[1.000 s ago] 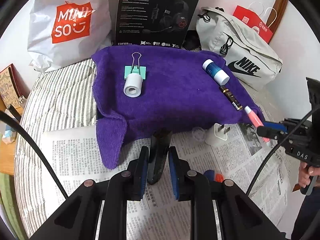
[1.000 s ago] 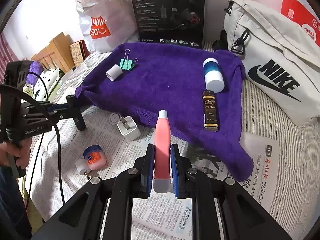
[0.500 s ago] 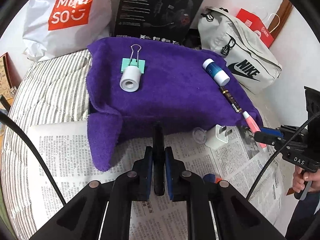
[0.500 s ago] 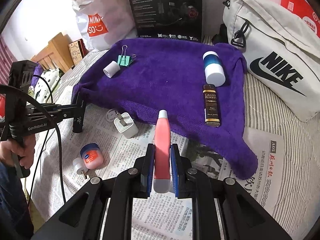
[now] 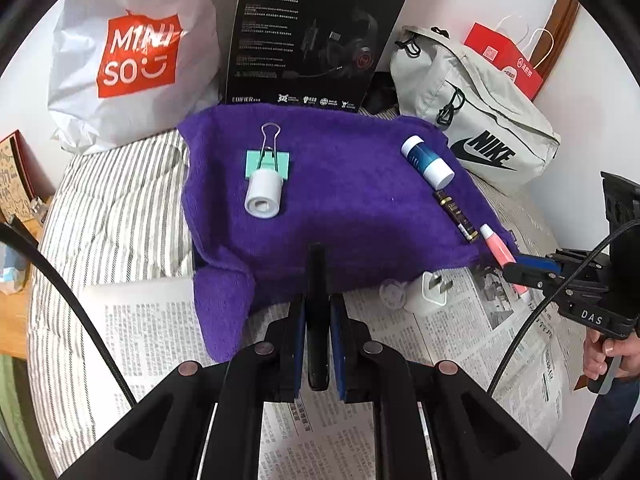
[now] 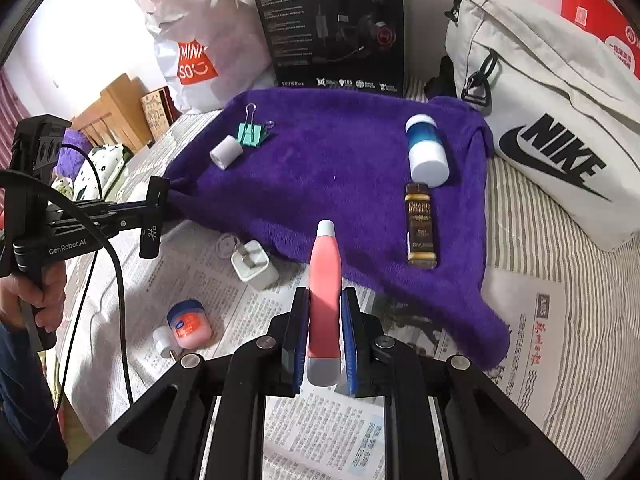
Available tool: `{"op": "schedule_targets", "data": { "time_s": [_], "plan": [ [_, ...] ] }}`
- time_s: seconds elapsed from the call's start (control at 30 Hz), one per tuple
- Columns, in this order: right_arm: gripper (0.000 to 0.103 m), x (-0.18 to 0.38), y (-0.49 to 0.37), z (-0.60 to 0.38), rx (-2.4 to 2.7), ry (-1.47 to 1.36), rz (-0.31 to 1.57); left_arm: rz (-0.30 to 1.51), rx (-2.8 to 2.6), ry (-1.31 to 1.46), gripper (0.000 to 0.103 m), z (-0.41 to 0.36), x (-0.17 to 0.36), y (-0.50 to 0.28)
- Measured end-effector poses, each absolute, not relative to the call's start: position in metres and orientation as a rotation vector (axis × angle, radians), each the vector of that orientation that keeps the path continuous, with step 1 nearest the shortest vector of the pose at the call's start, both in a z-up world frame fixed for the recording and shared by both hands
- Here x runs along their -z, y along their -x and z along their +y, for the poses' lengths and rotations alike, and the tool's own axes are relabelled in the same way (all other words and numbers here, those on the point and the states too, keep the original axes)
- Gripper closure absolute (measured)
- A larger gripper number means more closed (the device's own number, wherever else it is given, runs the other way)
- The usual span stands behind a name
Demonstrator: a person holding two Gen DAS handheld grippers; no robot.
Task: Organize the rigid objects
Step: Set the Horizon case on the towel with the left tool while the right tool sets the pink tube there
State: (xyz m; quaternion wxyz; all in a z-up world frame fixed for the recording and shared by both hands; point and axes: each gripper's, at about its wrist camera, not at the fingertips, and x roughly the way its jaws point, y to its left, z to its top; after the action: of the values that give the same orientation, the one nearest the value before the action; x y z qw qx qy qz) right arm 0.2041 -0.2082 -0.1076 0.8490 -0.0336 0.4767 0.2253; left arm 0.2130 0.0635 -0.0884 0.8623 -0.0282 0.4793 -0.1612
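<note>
around: white plug adapter (image 6: 255, 265), Vaseline jar (image 6: 189, 323) on newspaper (image 6: 320, 424) | left gripper (image 5: 318, 344) newly clamped on black marker (image 5: 317, 312) | right gripper (image 6: 325, 340) grips pink tube (image 6: 326, 292)

The lower part of the black marker (image 5: 318, 320) is covered by the pads of the left claw (image 5: 318, 344). The sides of the pink tube (image 6: 325, 300) are hidden between the pads of the right claw (image 6: 325, 344). The headset box (image 6: 332, 28) is cut off at the top edge. The print on the newspaper (image 6: 320, 432) cannot be read. The small white item (image 6: 162, 340) beside the pink jar (image 6: 189, 322) cannot be identified.
</note>
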Motion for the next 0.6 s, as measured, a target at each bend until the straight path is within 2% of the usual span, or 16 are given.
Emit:
{"op": "schedule_targets", "data": {
  "time_s": [0.33, 0.6],
  "plan": [
    [0.087, 0.094, -0.238, -0.205, -0.459, 0.073, 0.954, 0.995, 0.337, -0.007, 0.091, 0.055, 0.073, -0.239],
    [0.087, 0.104, -0.270, -0.204, -0.420, 0.078, 0.962, 1.012, 0.361, -0.038, 0.091, 0.044, 0.073, -0.269]
  ]
}}
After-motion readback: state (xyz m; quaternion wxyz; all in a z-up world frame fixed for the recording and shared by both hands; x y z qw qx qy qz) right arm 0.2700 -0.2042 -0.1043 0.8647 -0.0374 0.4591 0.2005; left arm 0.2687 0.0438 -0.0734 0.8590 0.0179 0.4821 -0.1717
